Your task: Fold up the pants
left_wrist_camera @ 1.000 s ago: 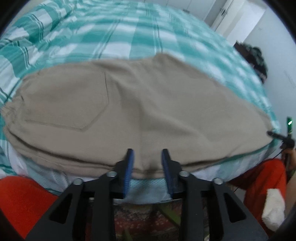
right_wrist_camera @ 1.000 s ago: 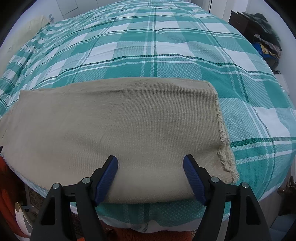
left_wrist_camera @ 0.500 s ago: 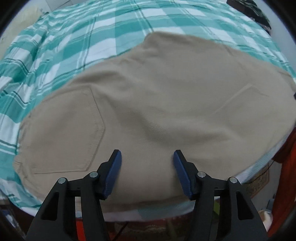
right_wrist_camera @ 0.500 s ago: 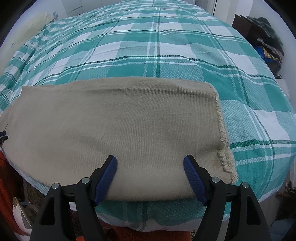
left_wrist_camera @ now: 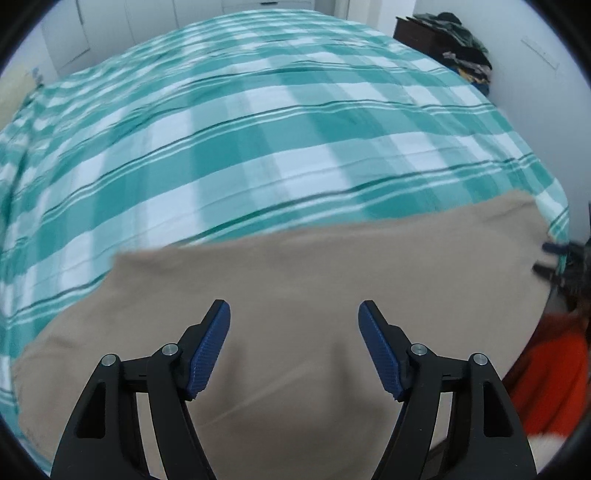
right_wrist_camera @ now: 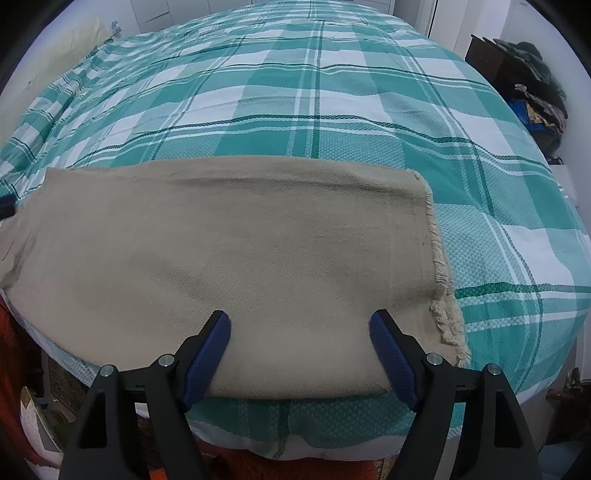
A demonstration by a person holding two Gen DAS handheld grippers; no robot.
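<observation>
Beige pants (left_wrist_camera: 295,280) (right_wrist_camera: 229,251) lie flat near the front edge of a bed with a teal and white plaid cover (left_wrist_camera: 258,129) (right_wrist_camera: 332,92). In the blurred left wrist view my left gripper (left_wrist_camera: 294,328) hangs over the cloth; its jaws are opening and nothing is between them. In the right wrist view my right gripper (right_wrist_camera: 300,338) hovers over the leg end, just left of the frayed hem (right_wrist_camera: 443,295). Its jaws are opening too, wide apart and empty. The right gripper's tips (left_wrist_camera: 550,258) show at the right edge of the left wrist view.
The bed's front edge (right_wrist_camera: 295,424) drops away just below the pants. A dark cabinet piled with clothes (right_wrist_camera: 528,81) stands at the far right. An orange garment (left_wrist_camera: 554,384) on a person's leg shows at the lower right. White cupboards (left_wrist_camera: 92,33) line the back wall.
My left gripper swept from the waistband and back pocket end along the pants, and its jaws widened from nearly shut to wide apart. The right gripper stayed put.
</observation>
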